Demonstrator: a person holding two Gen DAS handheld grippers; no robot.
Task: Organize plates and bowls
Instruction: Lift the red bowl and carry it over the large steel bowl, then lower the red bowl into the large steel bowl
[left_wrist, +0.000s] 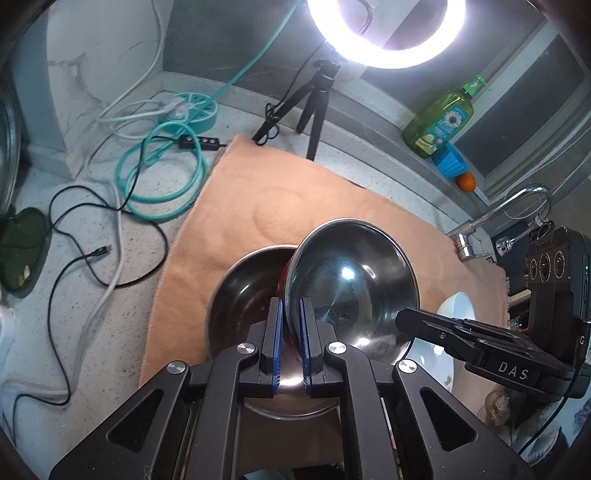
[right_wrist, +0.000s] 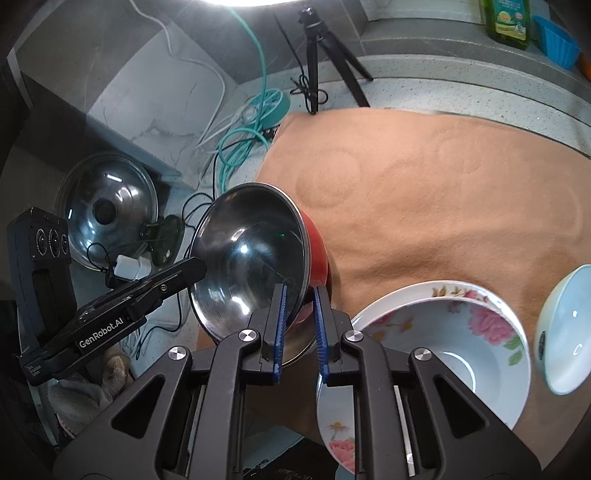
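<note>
A speckled table carries an orange towel (right_wrist: 424, 206). Our left claw (left_wrist: 291, 332) is clamped on a steel bowl (left_wrist: 354, 284) rim, our right claw (right_wrist: 299, 325) on a red-sided steel bowl (right_wrist: 255, 254), both aloft. Likely mid-carry; nesting them calls for aligned rims beside the floral bowl (right_wrist: 454, 347).

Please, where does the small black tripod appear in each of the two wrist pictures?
Left wrist view: the black tripod stands at upper centre, under the ring light, at the cloth's far edge.
Right wrist view: it is at top centre, again at the cloth's far edge.
Shared landmark: the teal cable, to its left in both.
</note>
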